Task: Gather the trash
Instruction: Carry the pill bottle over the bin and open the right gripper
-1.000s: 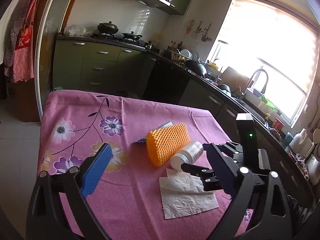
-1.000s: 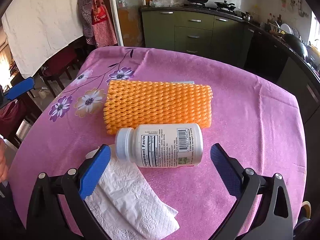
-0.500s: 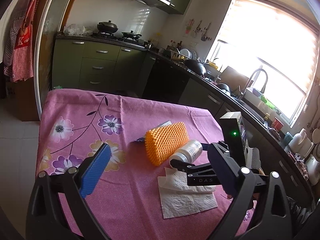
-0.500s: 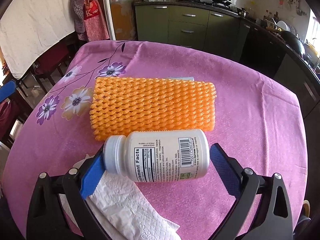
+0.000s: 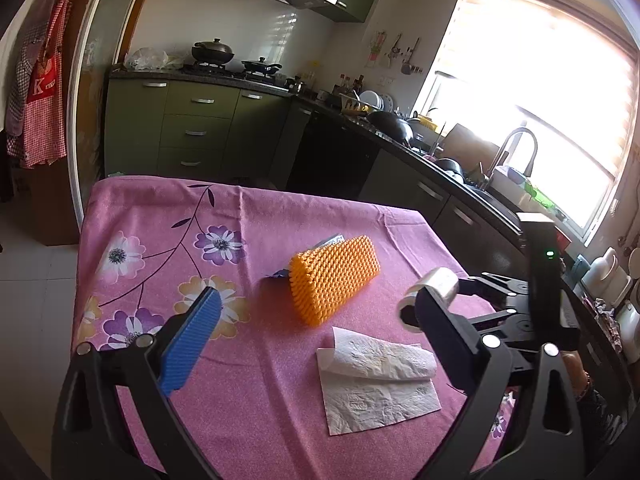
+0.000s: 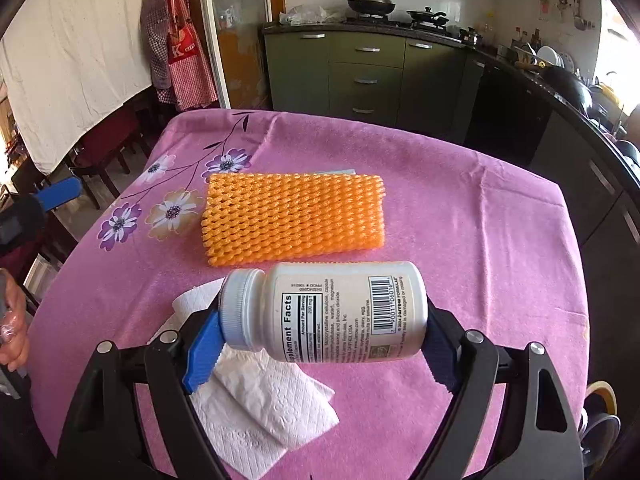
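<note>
A white supplement bottle (image 6: pixel 332 312) with a grey-white cap hangs above the table, gripped end to end by my right gripper (image 6: pixel 320 340); its jaws are closing, pads pressing on cap and base. In the left wrist view the bottle (image 5: pixel 434 286) is partly hidden behind a finger, with the right gripper (image 5: pixel 500 308) behind it. An orange foam net (image 6: pixel 294 218) (image 5: pixel 336 276) lies mid-table. A folded white paper towel (image 6: pixel 260 412) (image 5: pixel 376 380) lies below the bottle. My left gripper (image 5: pixel 316 296) stands open, nothing between its blue pads.
The table wears a pink flowered cloth (image 5: pixel 160 216). A flat packet (image 5: pixel 330 240) pokes out from under the foam net. Green kitchen cabinets (image 5: pixel 192 132) and a counter with a sink (image 5: pixel 516 160) run behind and to the right. A person's hand (image 6: pixel 12 320) shows at the left edge.
The right gripper came down around the lying bottle, closed on its two ends and lifted it off the table. The left gripper stayed where it was.
</note>
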The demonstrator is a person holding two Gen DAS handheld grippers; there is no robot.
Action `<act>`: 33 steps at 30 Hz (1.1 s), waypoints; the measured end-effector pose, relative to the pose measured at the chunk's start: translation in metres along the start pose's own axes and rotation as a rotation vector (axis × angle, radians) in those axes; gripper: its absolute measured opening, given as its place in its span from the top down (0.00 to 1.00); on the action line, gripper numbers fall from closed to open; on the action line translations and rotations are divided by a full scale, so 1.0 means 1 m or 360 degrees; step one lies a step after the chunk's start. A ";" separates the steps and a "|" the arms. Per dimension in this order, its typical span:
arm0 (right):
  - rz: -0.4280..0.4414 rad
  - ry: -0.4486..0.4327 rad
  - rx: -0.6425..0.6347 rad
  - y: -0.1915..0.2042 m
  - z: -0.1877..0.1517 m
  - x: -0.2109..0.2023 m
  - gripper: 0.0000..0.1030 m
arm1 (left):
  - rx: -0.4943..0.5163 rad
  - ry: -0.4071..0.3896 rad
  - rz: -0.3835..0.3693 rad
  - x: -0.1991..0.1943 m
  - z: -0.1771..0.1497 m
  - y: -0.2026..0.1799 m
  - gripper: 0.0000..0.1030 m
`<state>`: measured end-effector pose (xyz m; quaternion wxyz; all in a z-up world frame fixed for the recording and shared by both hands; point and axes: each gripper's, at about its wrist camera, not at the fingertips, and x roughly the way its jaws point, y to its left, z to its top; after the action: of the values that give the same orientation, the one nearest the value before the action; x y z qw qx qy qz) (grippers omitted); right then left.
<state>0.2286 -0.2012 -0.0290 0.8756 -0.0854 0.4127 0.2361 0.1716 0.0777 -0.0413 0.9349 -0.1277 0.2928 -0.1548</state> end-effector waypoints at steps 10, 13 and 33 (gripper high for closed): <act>-0.0336 -0.0046 0.0368 -0.119 -0.082 -0.121 0.20 | 0.0073 0.0035 -0.0008 0.007 -0.005 -0.013 0.09; -0.0482 0.0026 0.0551 -0.176 -0.119 -0.147 0.20 | 0.0099 0.0050 -0.0001 0.010 -0.007 -0.017 0.09; -0.0626 0.0245 0.0890 -0.275 -0.201 -0.149 0.09 | 0.0153 0.0127 0.0017 0.023 -0.012 -0.023 0.09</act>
<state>0.1423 -0.5616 -0.0572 0.8601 0.0622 0.5020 -0.0663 0.1774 0.0460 -0.0551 0.9283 -0.0750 0.3226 -0.1687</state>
